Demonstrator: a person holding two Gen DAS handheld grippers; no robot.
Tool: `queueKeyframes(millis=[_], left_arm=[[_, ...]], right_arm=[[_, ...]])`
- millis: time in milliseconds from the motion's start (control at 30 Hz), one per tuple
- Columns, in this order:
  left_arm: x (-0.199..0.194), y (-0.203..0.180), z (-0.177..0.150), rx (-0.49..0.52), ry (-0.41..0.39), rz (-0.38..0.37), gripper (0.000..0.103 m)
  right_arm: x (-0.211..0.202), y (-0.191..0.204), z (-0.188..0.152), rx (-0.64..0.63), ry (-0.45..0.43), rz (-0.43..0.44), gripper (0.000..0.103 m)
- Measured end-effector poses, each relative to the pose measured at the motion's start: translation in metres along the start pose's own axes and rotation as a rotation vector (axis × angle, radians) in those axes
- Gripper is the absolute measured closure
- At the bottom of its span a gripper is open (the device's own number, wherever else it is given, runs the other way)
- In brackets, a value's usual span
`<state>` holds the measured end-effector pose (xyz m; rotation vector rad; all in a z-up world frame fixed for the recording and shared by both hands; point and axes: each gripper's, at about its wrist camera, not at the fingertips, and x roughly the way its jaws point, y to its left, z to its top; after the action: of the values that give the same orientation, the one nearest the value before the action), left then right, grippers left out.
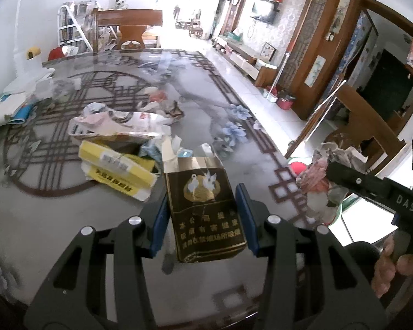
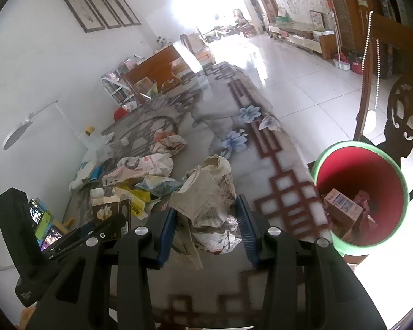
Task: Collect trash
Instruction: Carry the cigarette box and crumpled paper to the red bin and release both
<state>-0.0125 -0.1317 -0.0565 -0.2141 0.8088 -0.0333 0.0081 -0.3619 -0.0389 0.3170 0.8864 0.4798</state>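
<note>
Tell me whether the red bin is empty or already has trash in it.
Not empty: the red bin holds a small carton and crumpled wrappers.

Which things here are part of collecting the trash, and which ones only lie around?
Part of the job:
- dark cigarette pack, in the left tongs
- crumpled newspaper, in the right tongs
- red bin with green rim, already holding a small carton
- yellow packaging and torn wrappers on the table

Only lying around:
- wooden chair
- framed pictures

- Table [image 1: 261, 148]: glossy, smooth, printed top.
- Pack [image 1: 205, 206]: glossy dark card.
- Newspaper [image 2: 209, 206]: crumpled matt paper.
- Bin [image 2: 404, 189]: smooth plastic.
- Chair [image 1: 129, 24]: polished wood.
</note>
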Motion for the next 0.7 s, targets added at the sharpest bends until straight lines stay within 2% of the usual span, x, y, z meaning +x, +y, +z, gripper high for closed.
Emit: queueKeyframes(millis=[700], left_arm=[[0.022, -0.057, 0.026, 0.075, -0.004, -0.079, 0.059]], right_arm=[[-0.027, -0.049, 0.012, 0.087, -0.057, -0.018, 0.062]])
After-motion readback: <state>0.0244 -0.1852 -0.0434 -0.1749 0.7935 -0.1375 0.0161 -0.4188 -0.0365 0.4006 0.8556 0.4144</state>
